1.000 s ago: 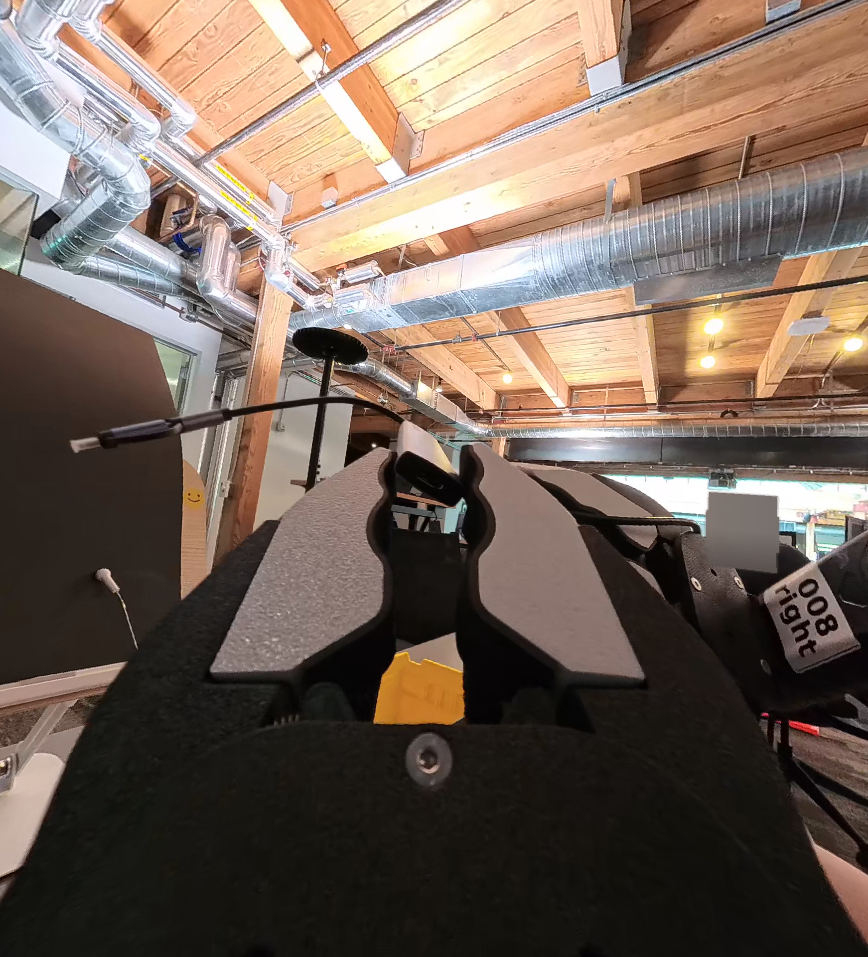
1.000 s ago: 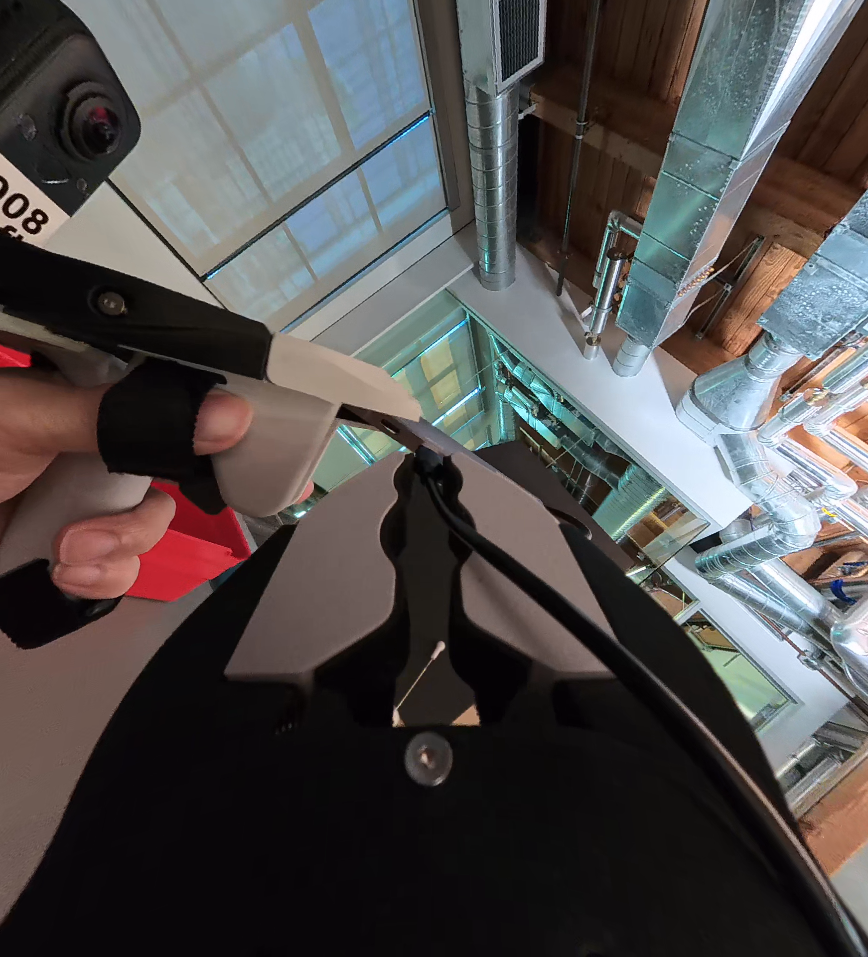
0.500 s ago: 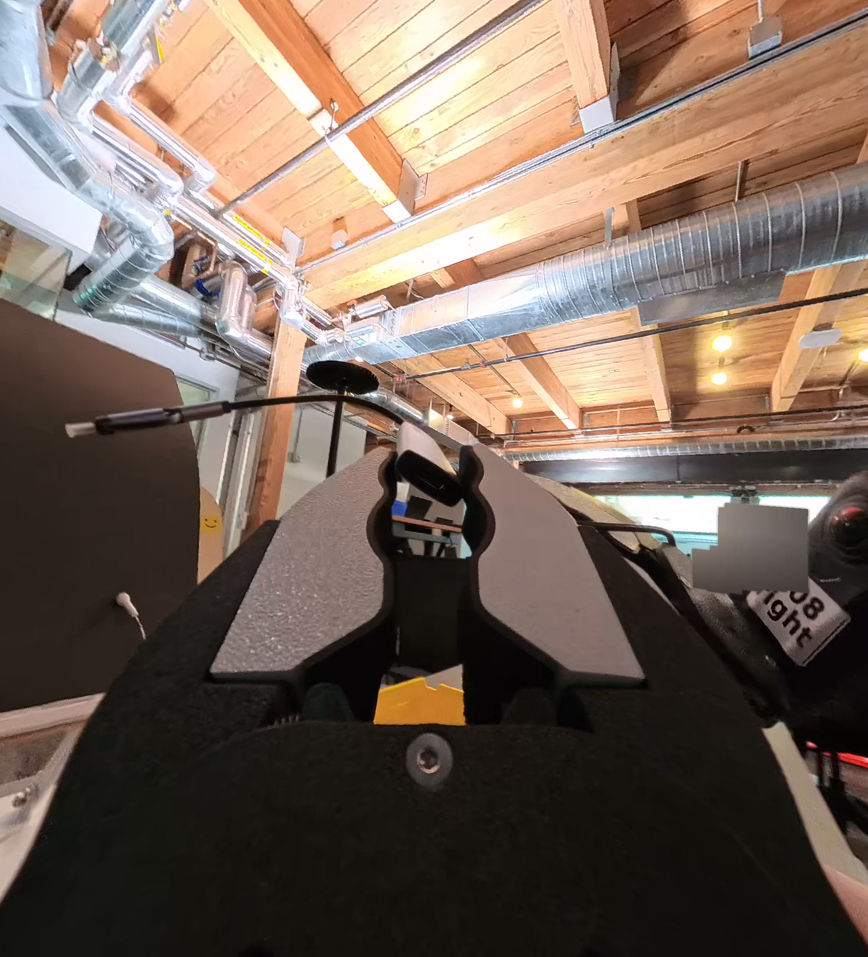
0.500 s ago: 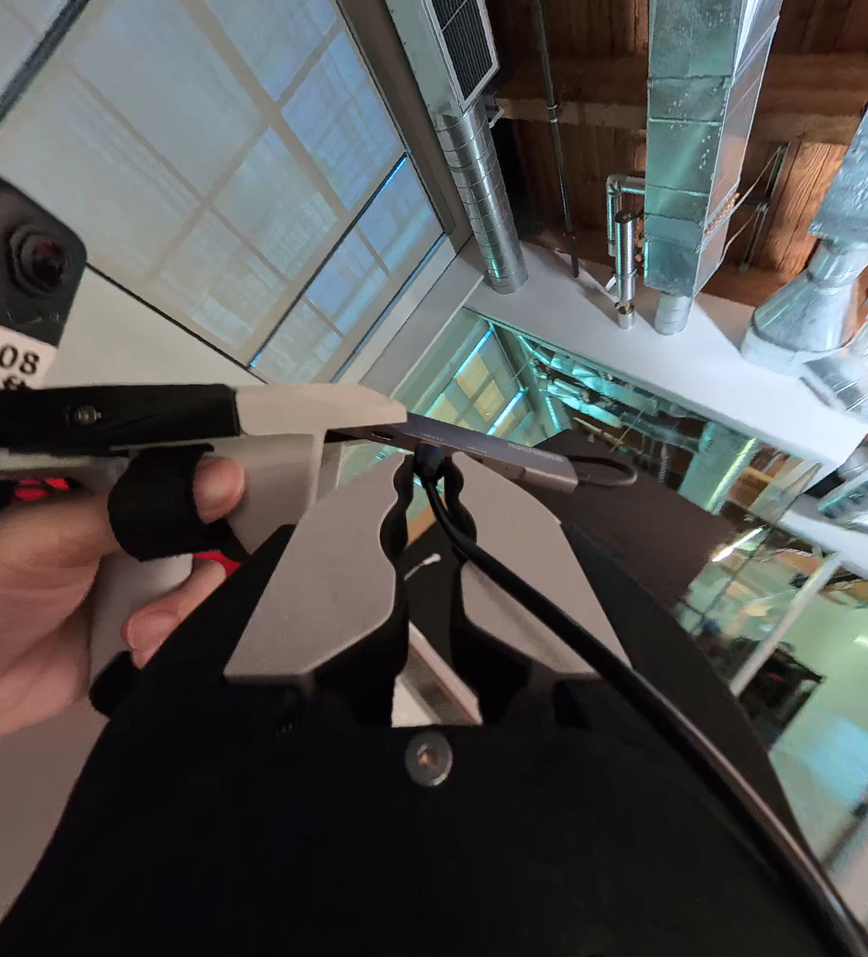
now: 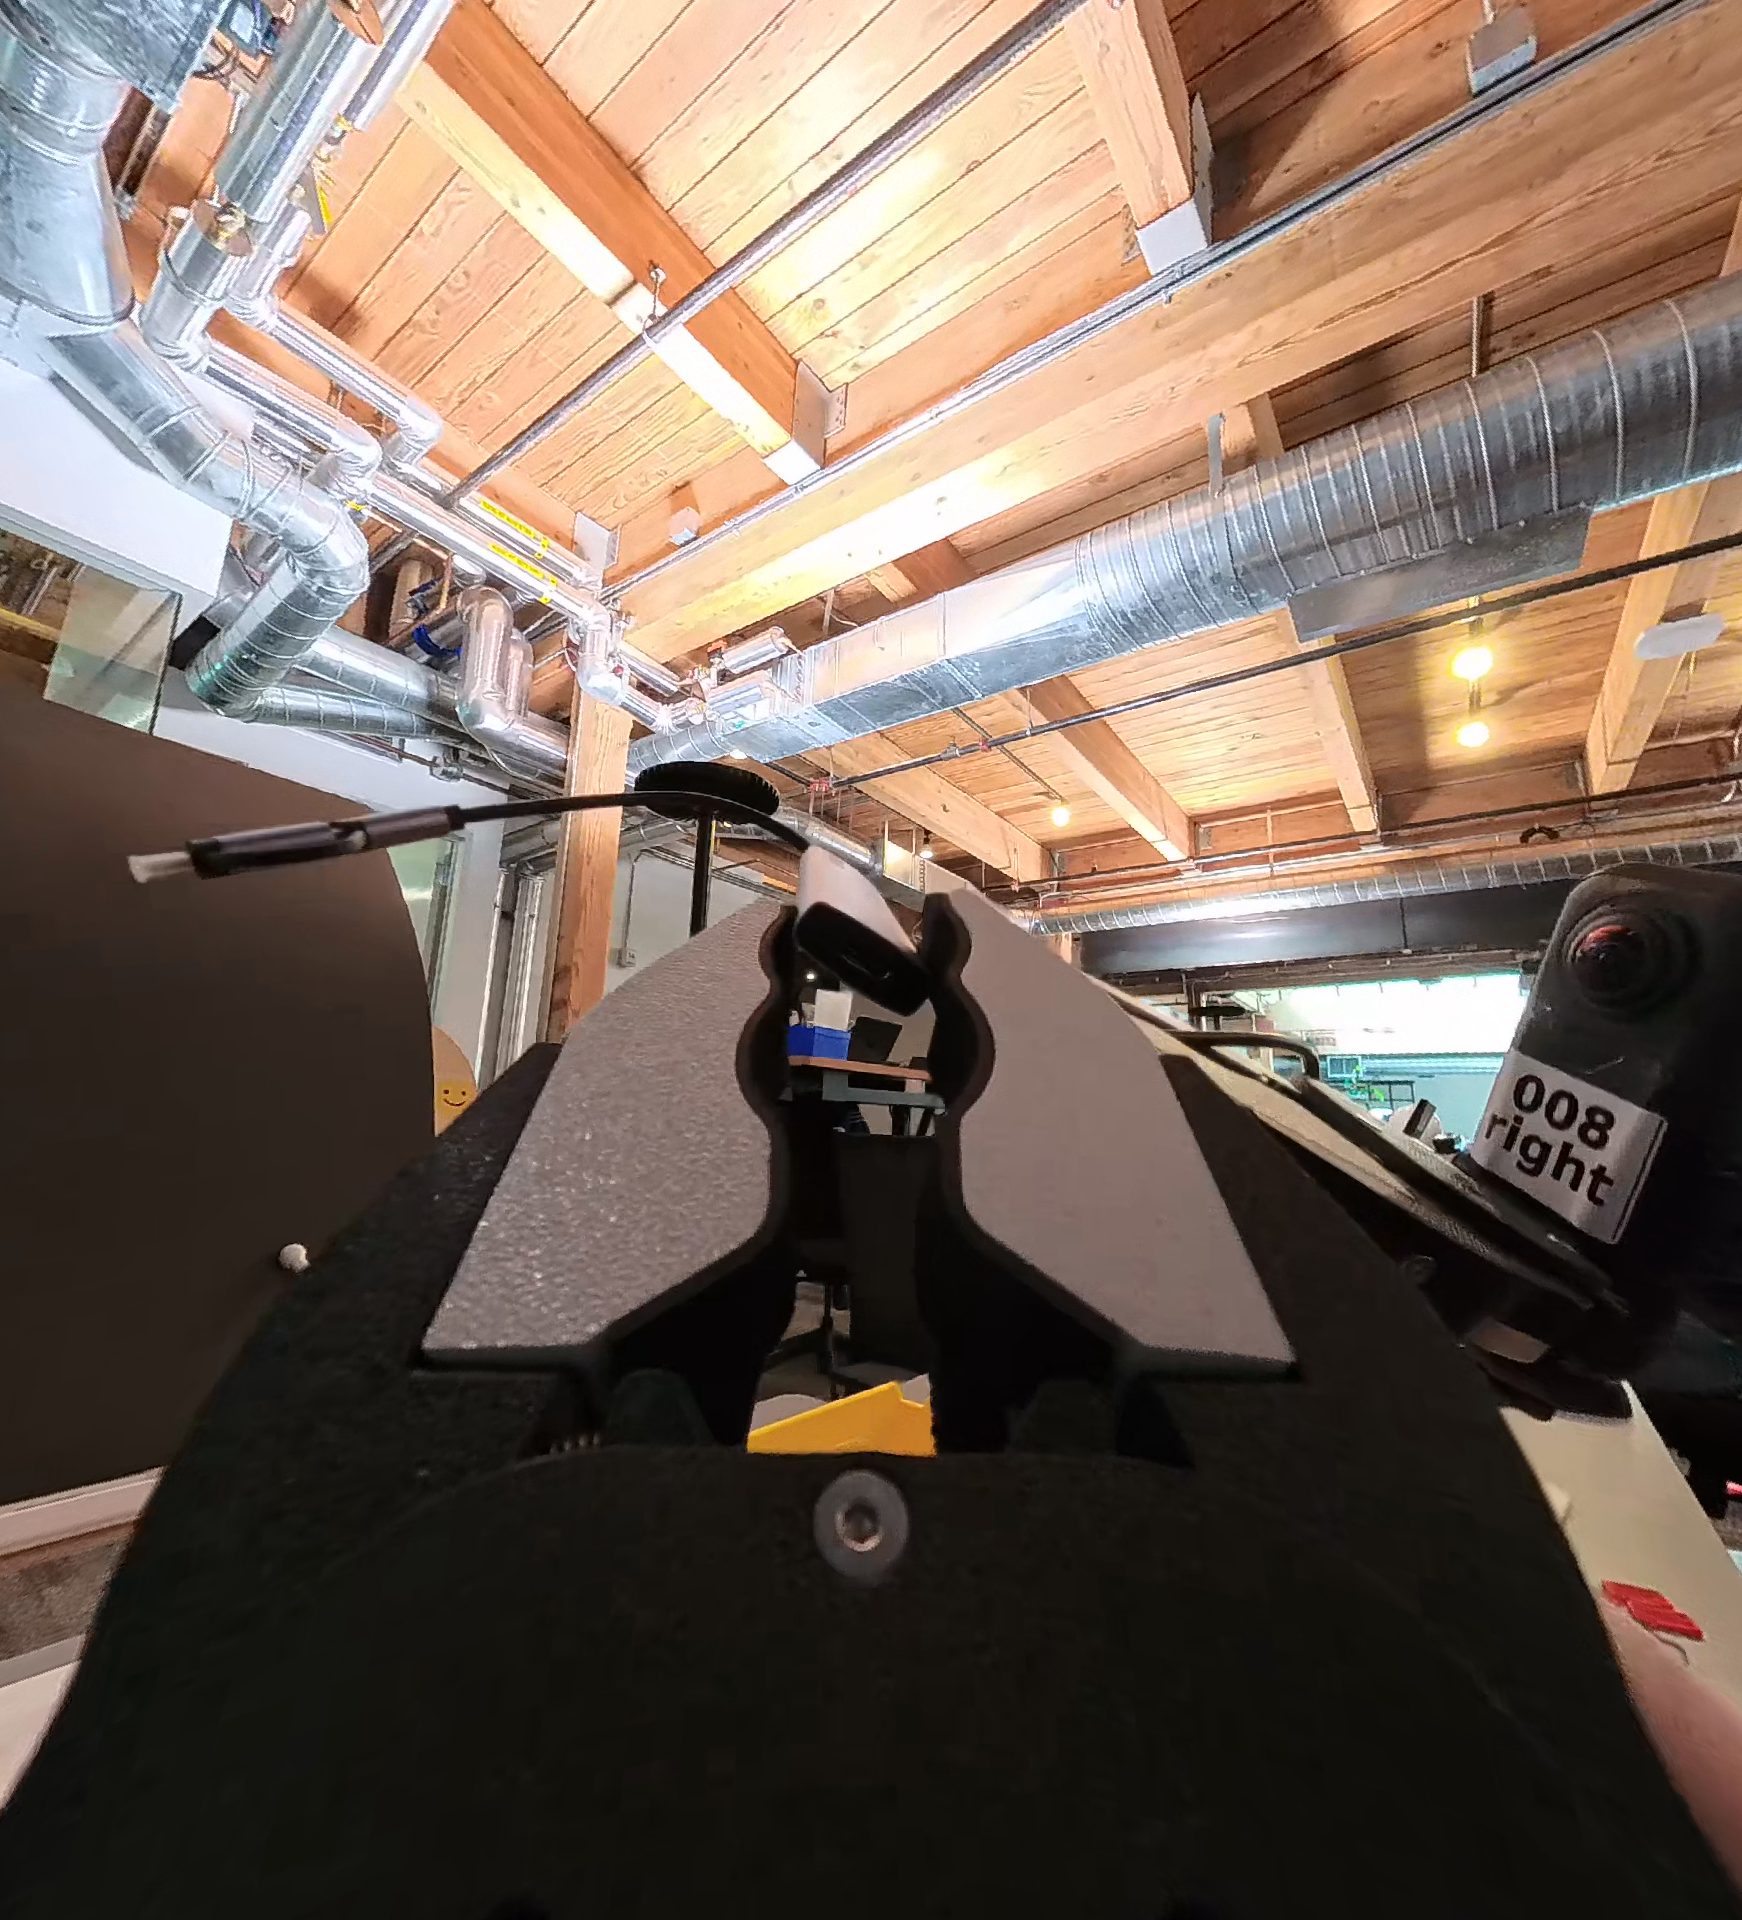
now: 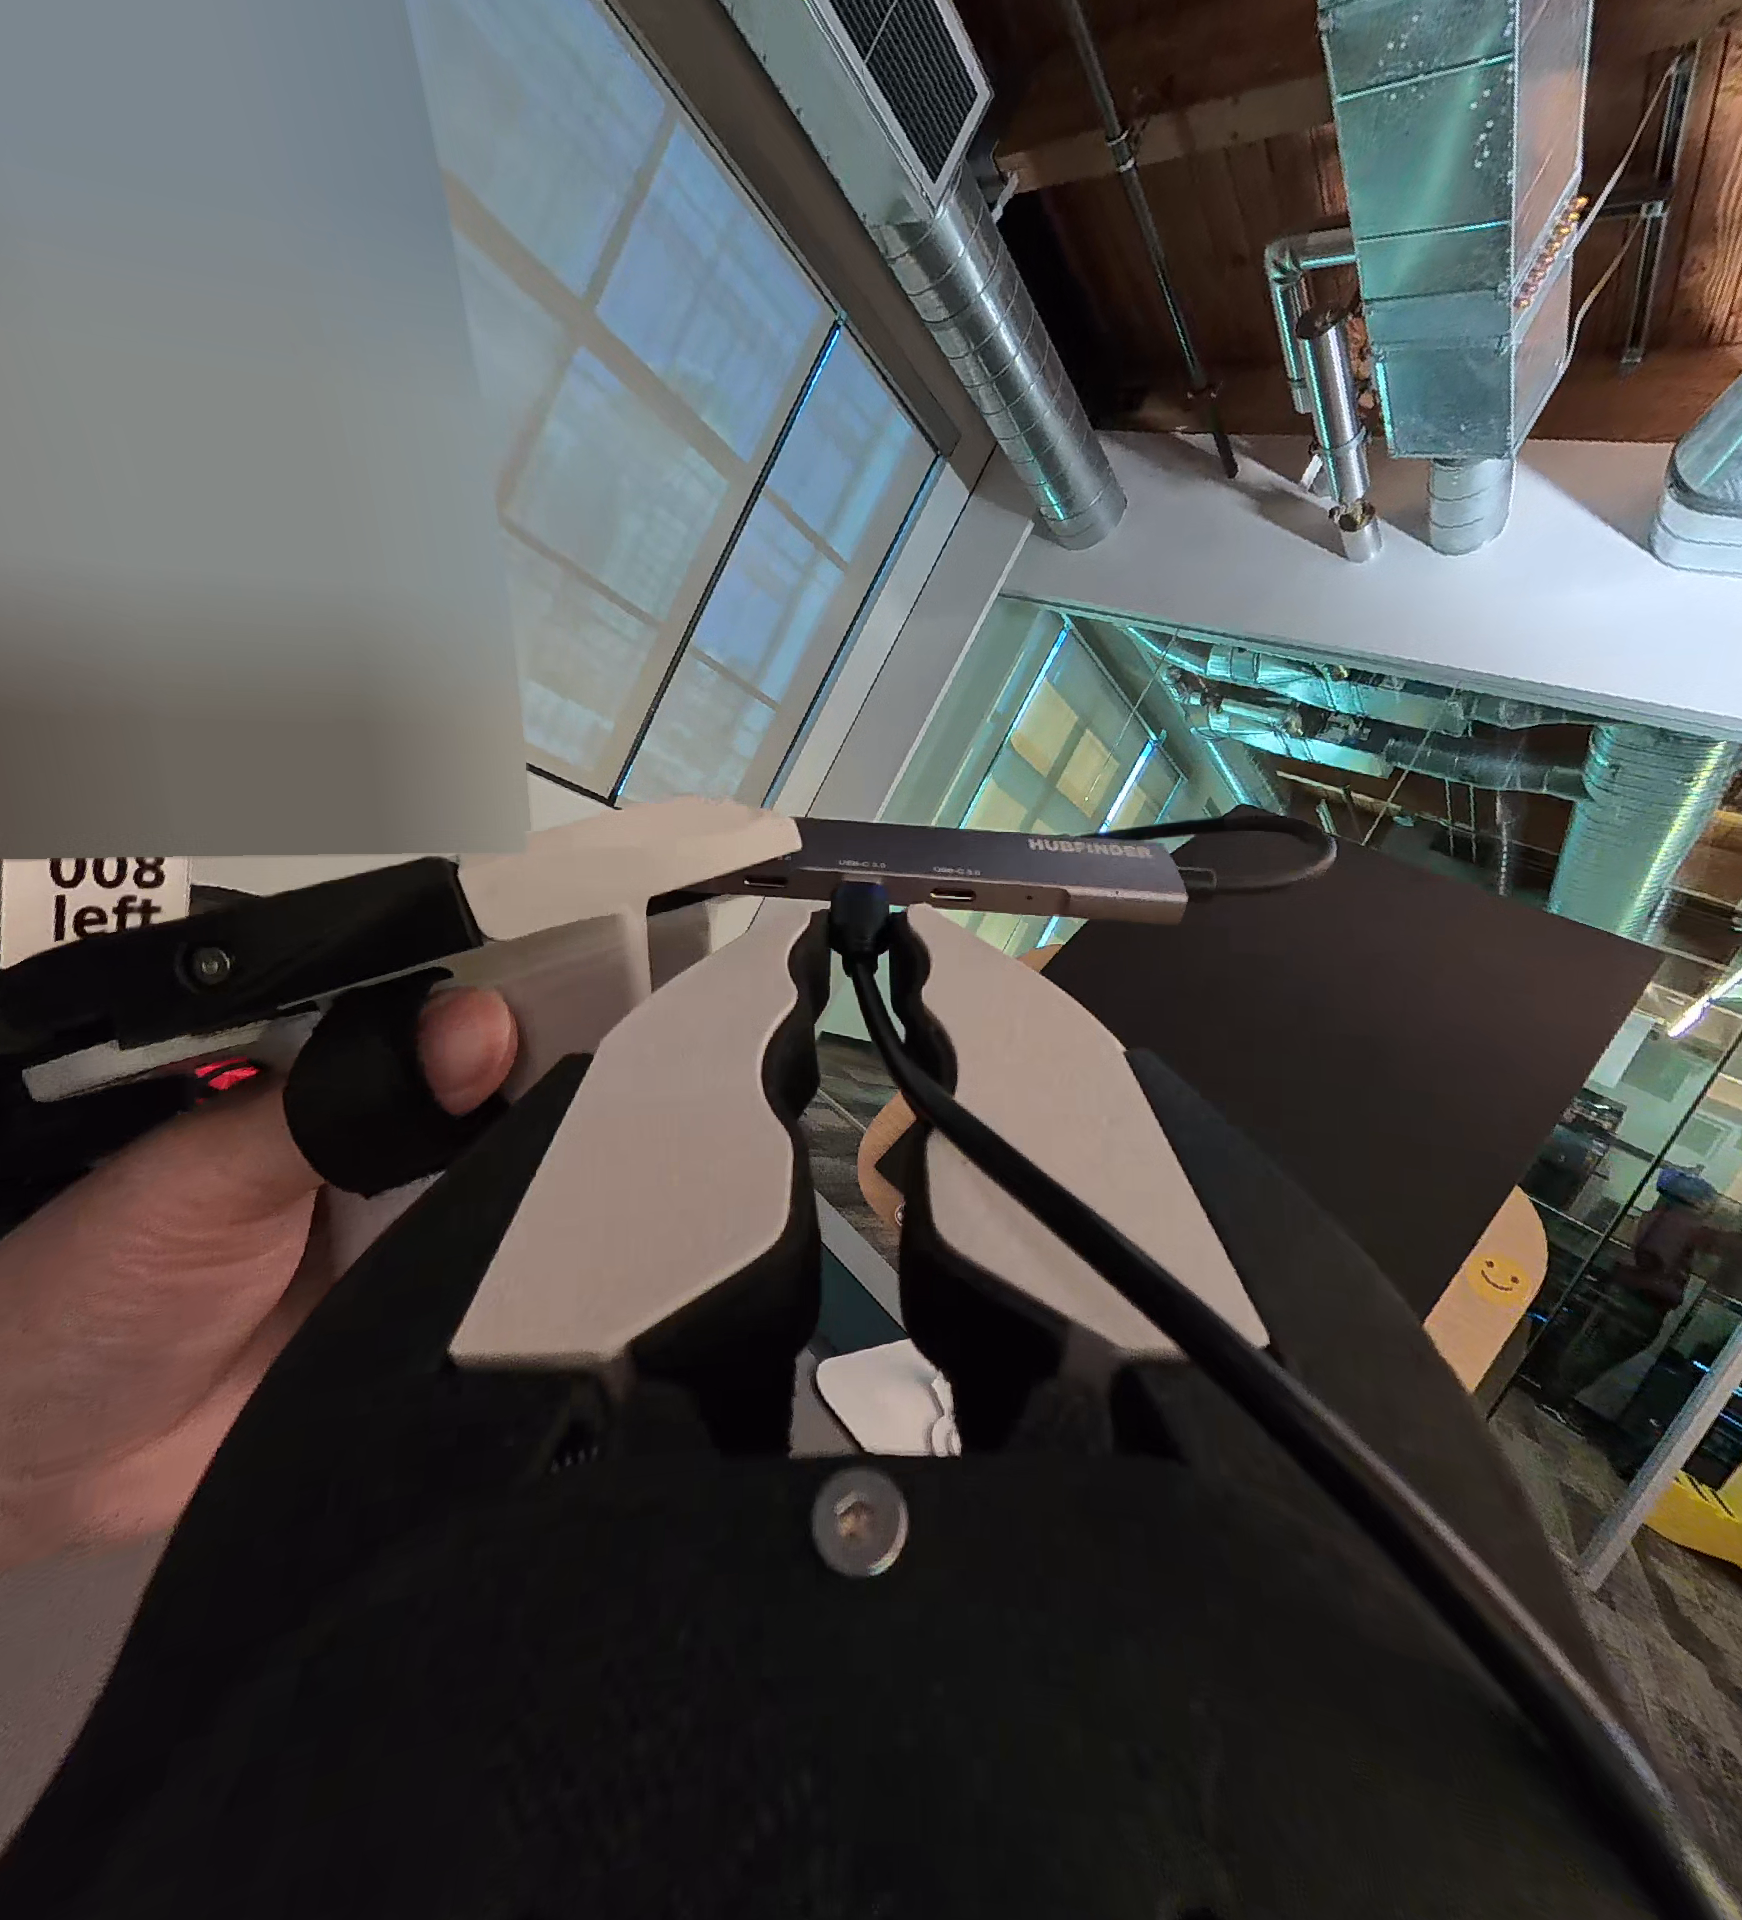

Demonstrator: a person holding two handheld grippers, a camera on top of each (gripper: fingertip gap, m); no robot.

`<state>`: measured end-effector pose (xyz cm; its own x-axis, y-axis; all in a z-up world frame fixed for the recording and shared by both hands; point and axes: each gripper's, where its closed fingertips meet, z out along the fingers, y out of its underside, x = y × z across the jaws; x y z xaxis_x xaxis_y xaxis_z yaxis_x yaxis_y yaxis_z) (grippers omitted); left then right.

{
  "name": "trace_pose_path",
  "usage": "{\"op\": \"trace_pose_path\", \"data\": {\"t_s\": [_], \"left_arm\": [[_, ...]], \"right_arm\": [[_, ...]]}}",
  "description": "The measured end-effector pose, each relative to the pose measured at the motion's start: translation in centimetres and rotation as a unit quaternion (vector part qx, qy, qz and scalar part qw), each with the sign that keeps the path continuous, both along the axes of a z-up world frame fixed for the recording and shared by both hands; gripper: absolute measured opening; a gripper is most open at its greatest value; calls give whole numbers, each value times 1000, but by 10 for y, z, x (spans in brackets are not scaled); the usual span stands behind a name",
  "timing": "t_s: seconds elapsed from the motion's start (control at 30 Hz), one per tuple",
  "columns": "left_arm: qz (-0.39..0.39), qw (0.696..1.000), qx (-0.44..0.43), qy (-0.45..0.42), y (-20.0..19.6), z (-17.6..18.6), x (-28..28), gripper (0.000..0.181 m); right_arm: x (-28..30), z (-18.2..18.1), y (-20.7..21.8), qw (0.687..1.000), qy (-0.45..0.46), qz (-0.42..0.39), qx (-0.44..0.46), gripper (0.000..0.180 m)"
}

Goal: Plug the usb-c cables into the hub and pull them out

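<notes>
Frankly, a good deal is hidden from me here. A grey patch covers the upper left of the right wrist view, and my own black gripper bodies fill the lower half of both views, so I cannot see any work surface under the tools. In the left wrist view only the end face of the hub (image 5: 862, 961) shows, and I cannot make out its ports from there.

My left gripper (image 5: 856, 940) has its jaws closed on that end of the hub. The hub's short tail cable (image 5: 576, 808) arcs away to the left, its plug free in the air.

In the right wrist view the grey hub (image 6: 981, 873) runs level across the tips of my right gripper (image 6: 859, 930). Those jaws are clamped on the plug of a black usb-c cable (image 6: 1085, 1184), which sits at the hub's middle port; whether it is fully seated I cannot tell. The cable trails back over the right finger. A hand (image 6: 108, 1278) grips the left tool's handle.

Overhead I see wooden beams, silver ducts (image 5: 1366, 540) and large windows (image 6: 701, 468); a dark panel (image 5: 119, 1039) stands on the left.
</notes>
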<state>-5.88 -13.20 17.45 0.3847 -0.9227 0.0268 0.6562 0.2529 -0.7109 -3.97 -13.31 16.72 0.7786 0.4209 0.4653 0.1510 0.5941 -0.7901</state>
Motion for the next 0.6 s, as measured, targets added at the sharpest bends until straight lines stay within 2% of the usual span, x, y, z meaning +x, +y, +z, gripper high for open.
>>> {"op": "trace_pose_path", "data": {"t_s": [0.27,0.6], "left_arm": [[42,997,41,41,-5,0,5,22],[14,995,21,93,2,-6,15,22]], "right_arm": [[4,-1,-2,999,30,-9,26,11],[12,-3,4,998,37,-18,40,11]]}}
